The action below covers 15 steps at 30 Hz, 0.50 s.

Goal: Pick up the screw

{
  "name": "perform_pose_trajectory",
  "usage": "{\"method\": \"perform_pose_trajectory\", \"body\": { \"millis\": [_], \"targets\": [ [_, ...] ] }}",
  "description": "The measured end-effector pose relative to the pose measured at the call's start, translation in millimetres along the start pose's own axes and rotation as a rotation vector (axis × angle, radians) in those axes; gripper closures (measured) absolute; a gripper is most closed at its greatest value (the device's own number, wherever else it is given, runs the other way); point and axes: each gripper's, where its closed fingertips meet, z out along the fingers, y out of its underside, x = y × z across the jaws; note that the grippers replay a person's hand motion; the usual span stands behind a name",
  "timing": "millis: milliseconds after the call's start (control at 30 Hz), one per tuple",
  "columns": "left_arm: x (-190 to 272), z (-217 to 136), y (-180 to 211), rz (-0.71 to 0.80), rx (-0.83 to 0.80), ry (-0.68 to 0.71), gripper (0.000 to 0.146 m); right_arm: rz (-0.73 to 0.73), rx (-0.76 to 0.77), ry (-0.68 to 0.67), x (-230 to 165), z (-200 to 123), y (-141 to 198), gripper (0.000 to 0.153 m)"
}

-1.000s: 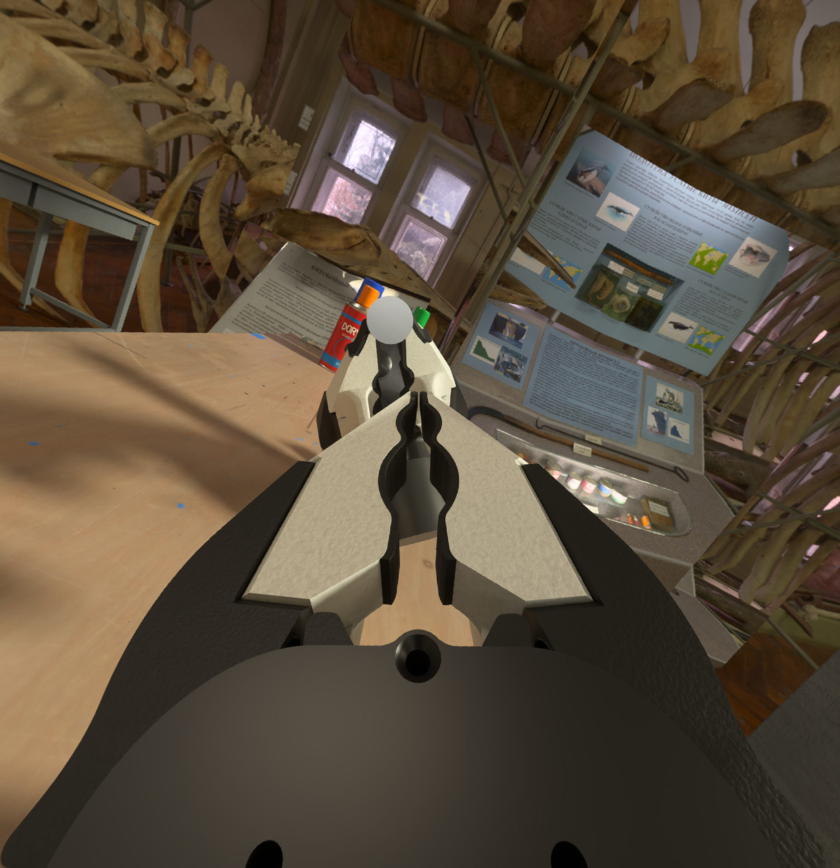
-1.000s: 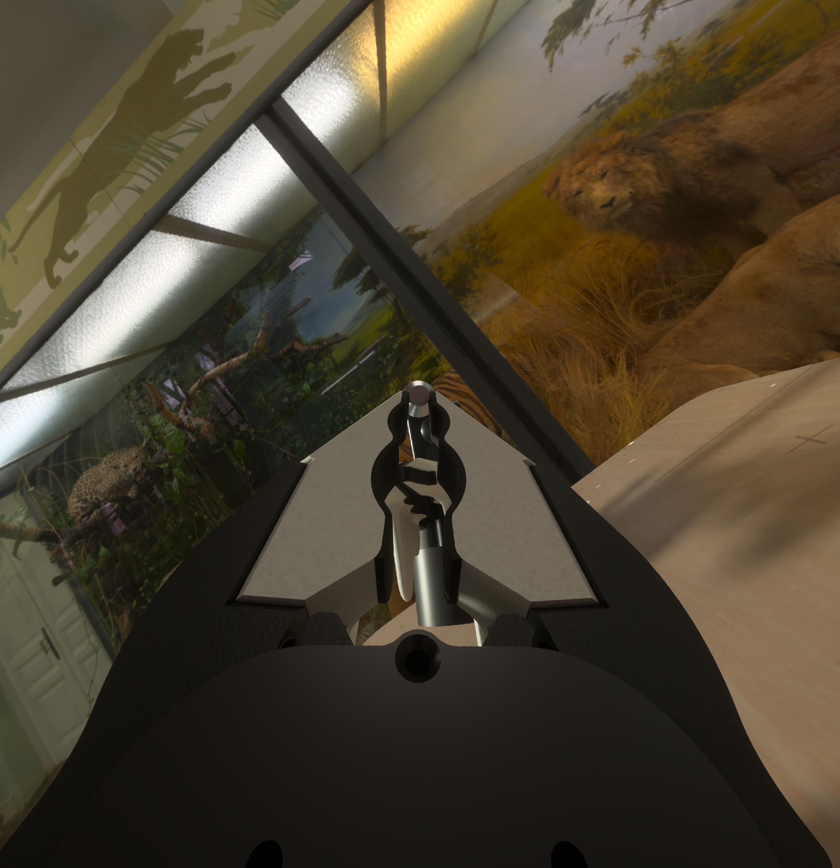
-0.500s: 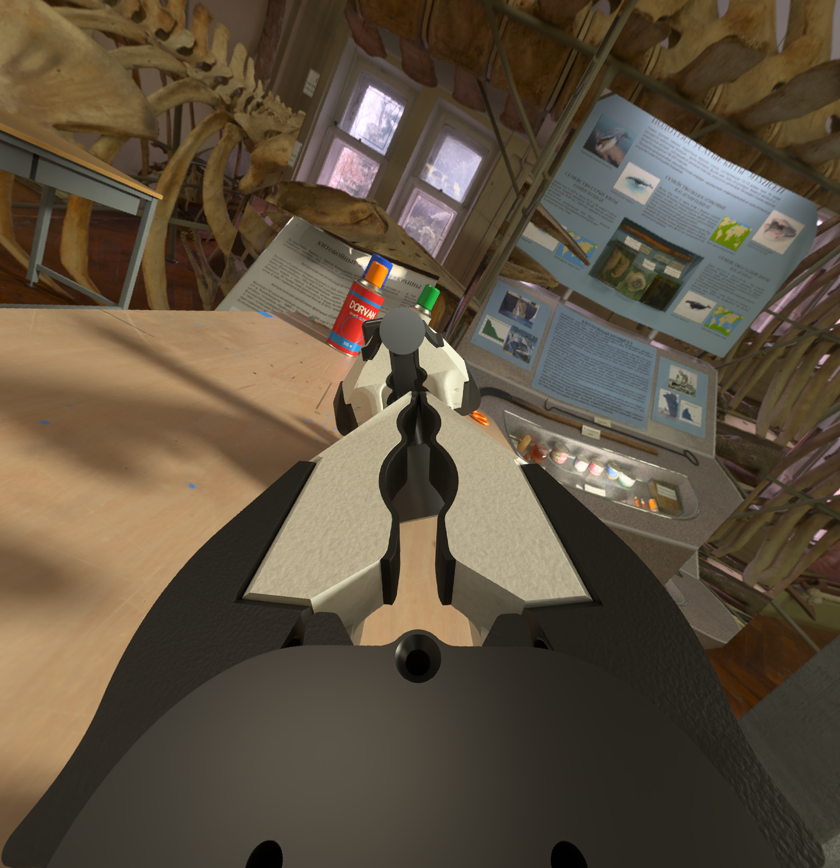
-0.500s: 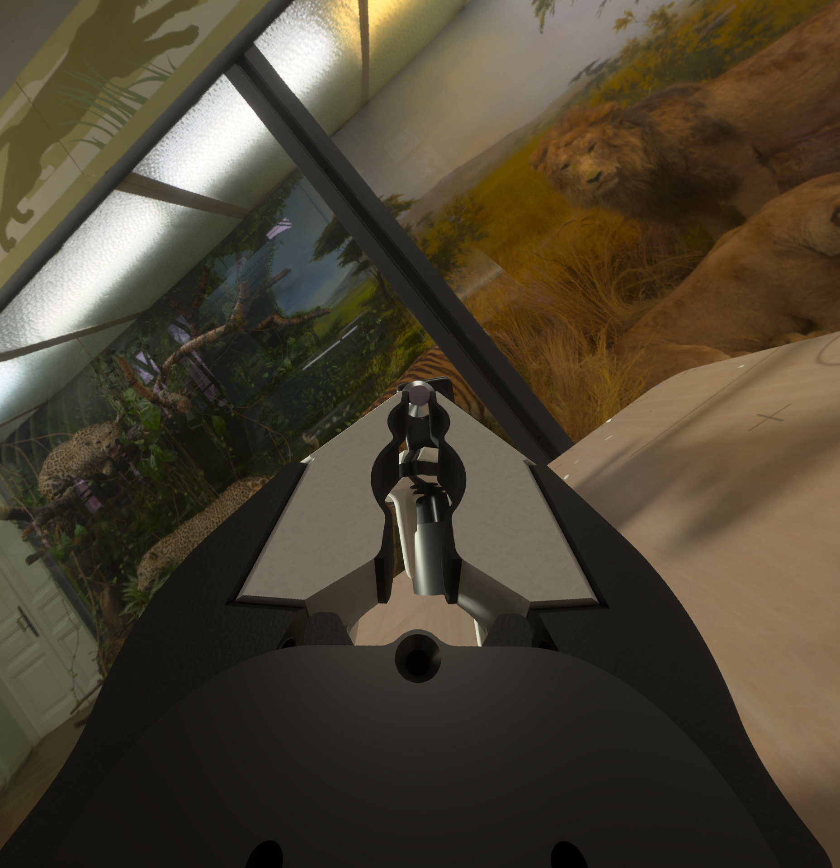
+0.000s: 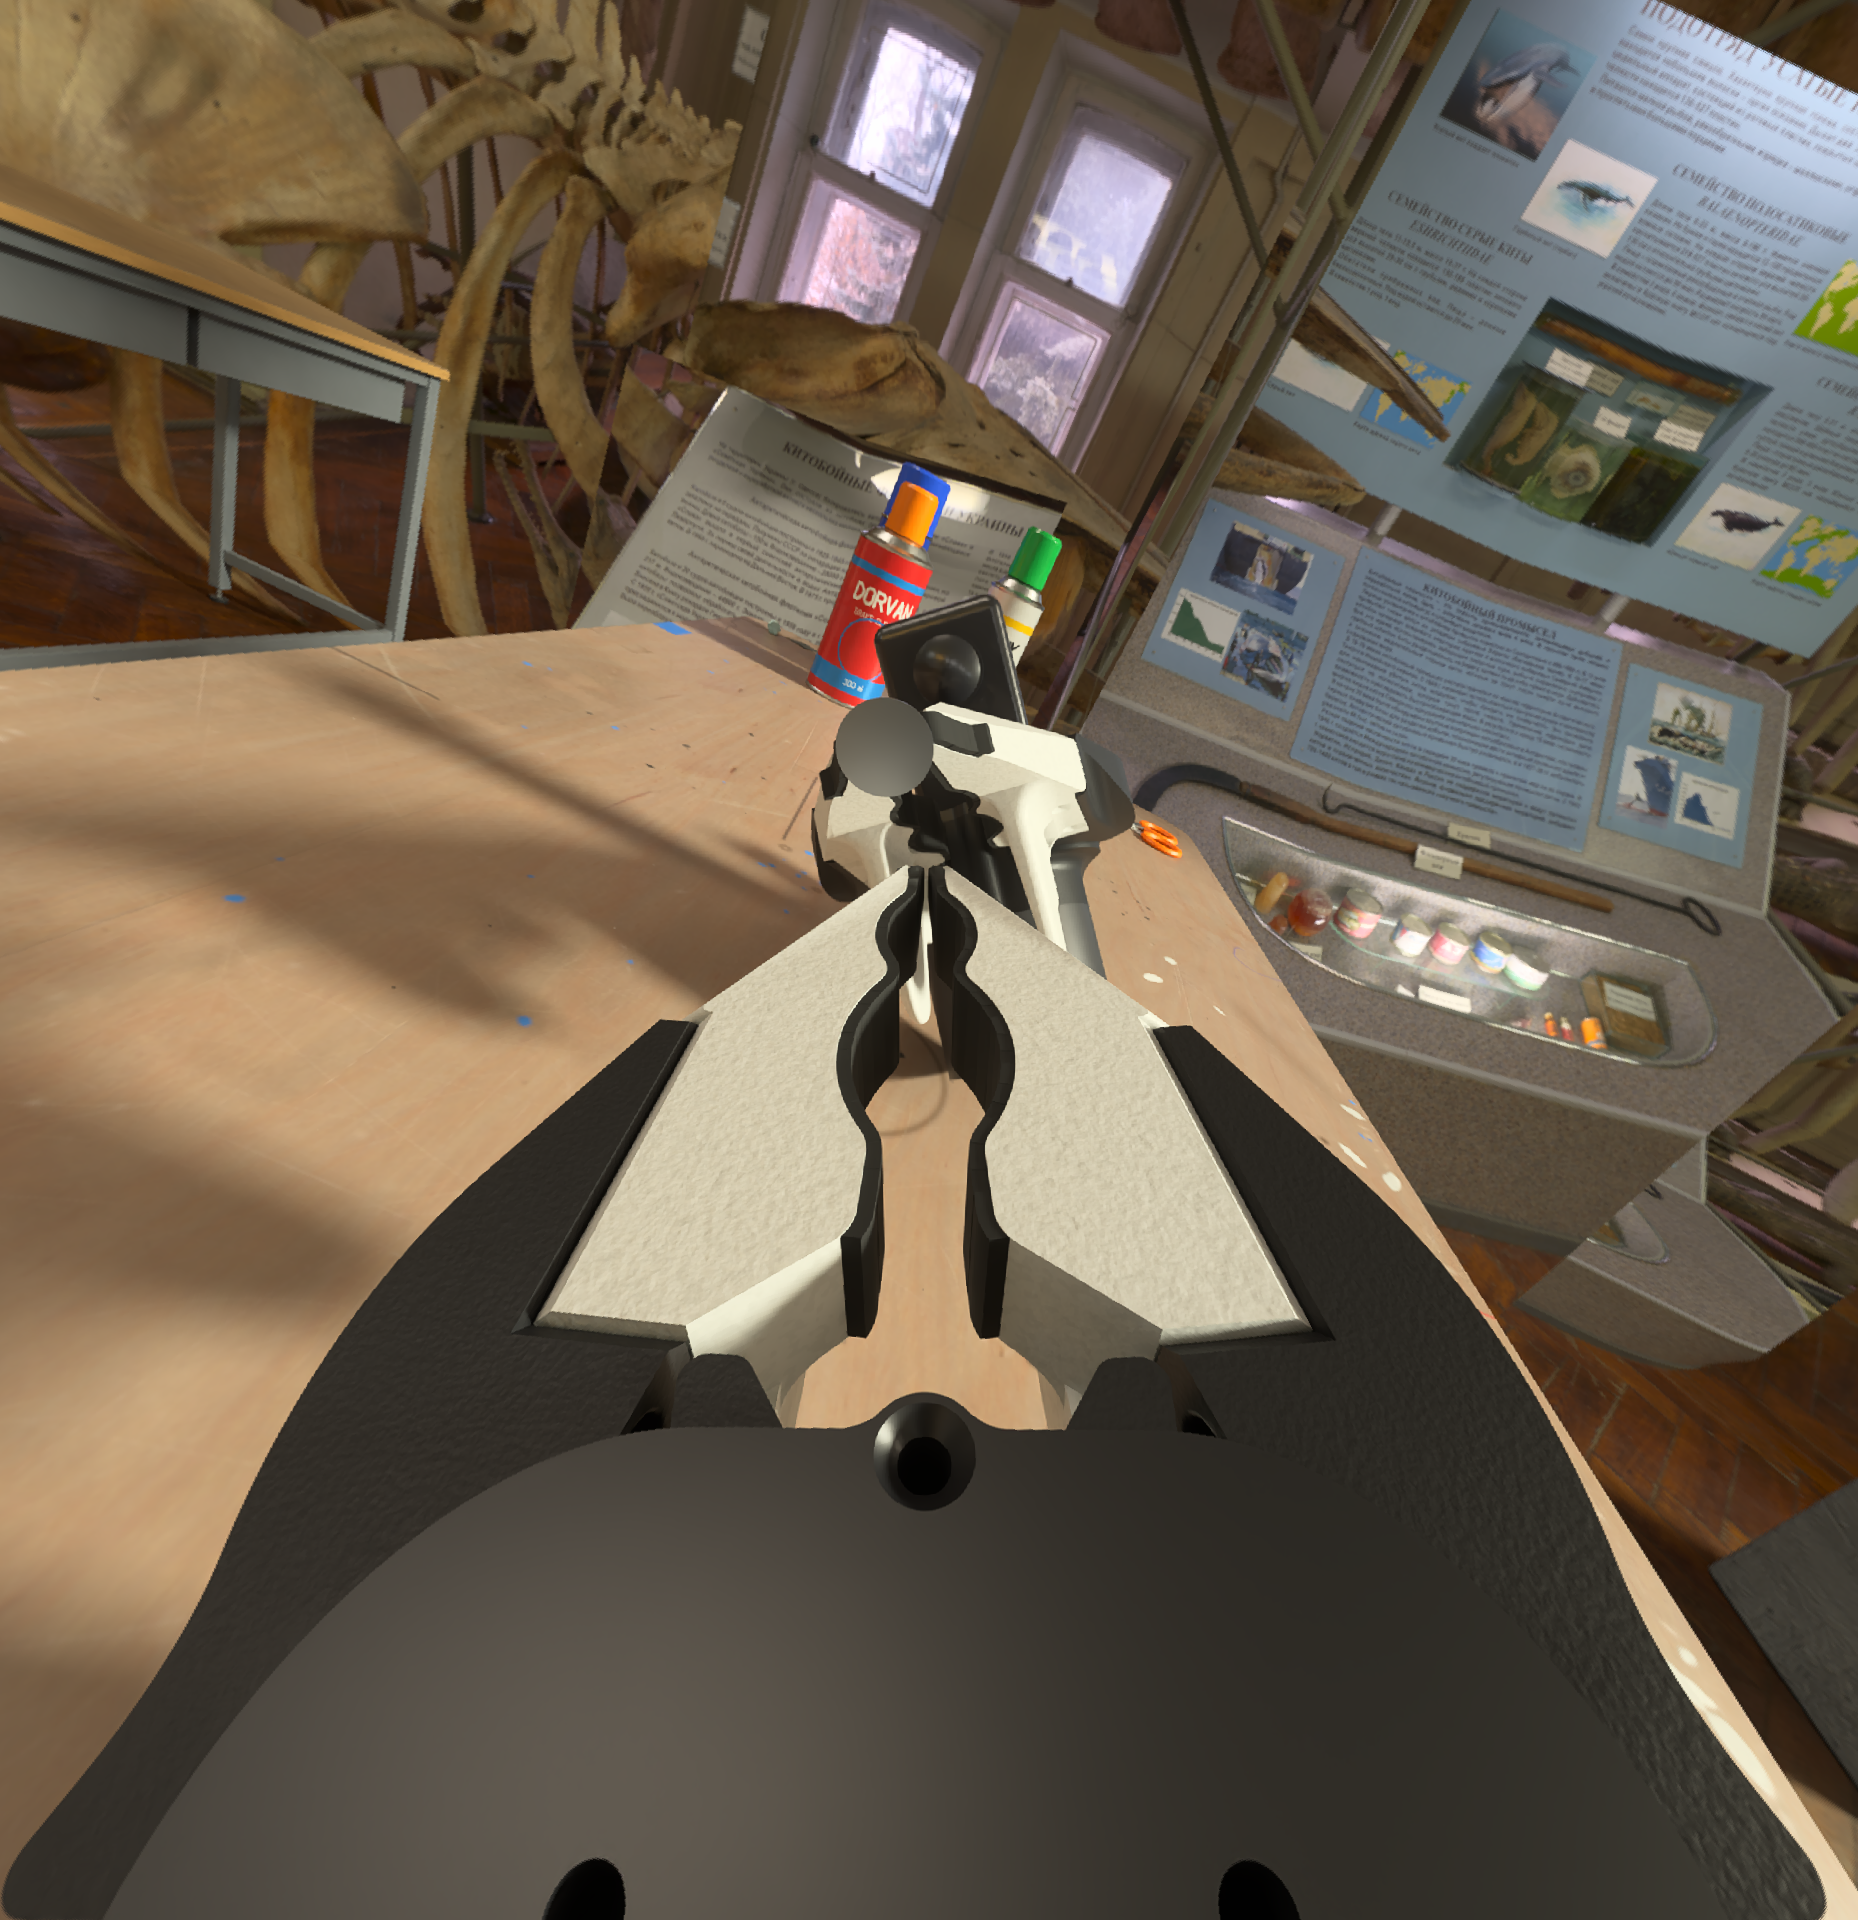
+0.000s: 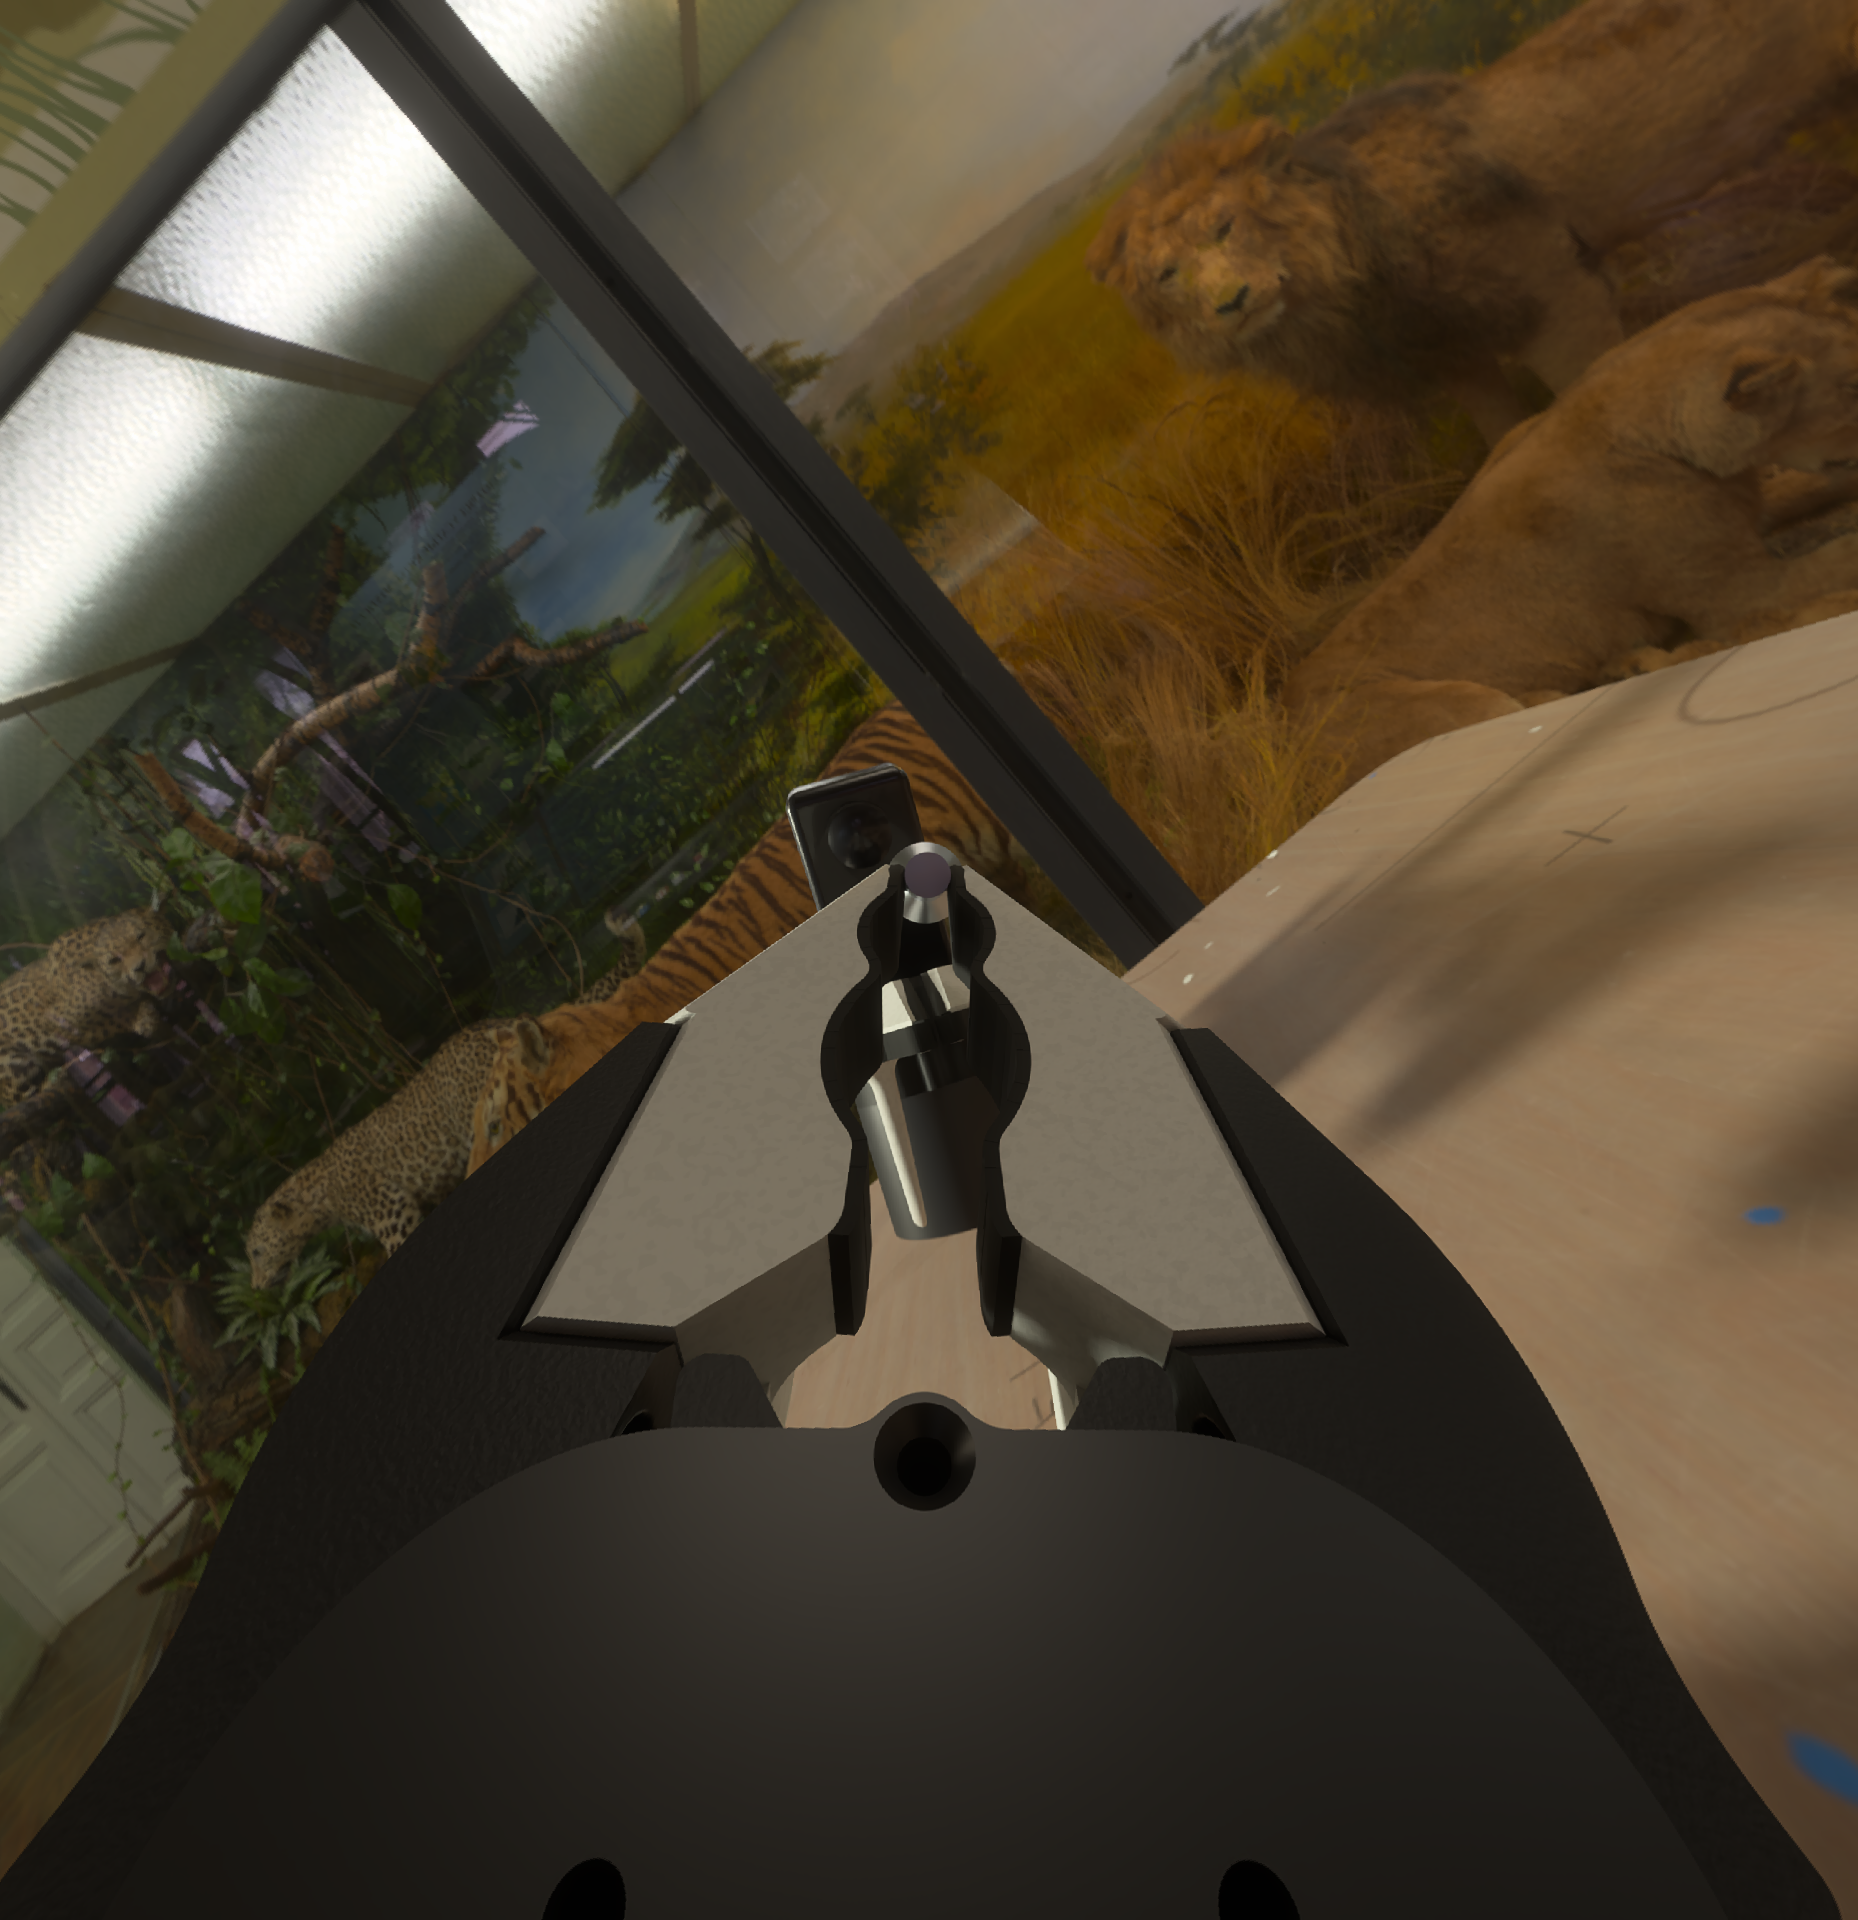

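Observation:
The screw (image 6: 926,873) sits between the fingertips of my right gripper (image 6: 926,885), which is shut on it above the wooden table (image 6: 1527,1039). In the left wrist view the screw's round grey head (image 5: 883,746) faces me, with the white and black right gripper (image 5: 998,790) behind it. My left gripper (image 5: 925,899) is shut, with nothing seen between its fingertips, just below and in front of the screw head. The two grippers face each other. The left gripper's black camera block (image 6: 852,831) shows behind the screw in the right wrist view.
A red spray can with an orange cap (image 5: 878,613) and a can with a green cap (image 5: 1029,582) stand at the far edge of the table (image 5: 385,935). Orange scissors (image 5: 1153,836) lie near the right edge. The table ends close on the right.
Both views have tilted down, so more of the table shows. The right gripper, still shut on the screw, now shows its camera block in the left wrist view. The left gripper's camera block has appeared in the right wrist view.

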Motion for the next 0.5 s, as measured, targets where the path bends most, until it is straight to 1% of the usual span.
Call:
{"method": "perform_pose_trajectory", "body": {
  "millis": [100, 200, 367, 500],
  "targets": [
    [-1, -1, 4, -0.003, -0.039, 0.000, 0.146, -0.006, -0.053, 0.034, 2, -3, 3, 0.145],
    [-2, -1, 12, 0.023, -0.123, -0.018, 0.146, -0.042, -0.141, 0.084, 3, -8, 8, 0.145],
    [-5, -1, 23, 0.047, -0.213, -0.046, 0.146, -0.088, -0.249, 0.155, 6, -18, 13, 0.145],
    [-5, 0, 29, 0.083, -0.269, -0.063, 0.146, -0.118, -0.304, 0.176, 6, -23, 16, 0.145]
  ]
}}
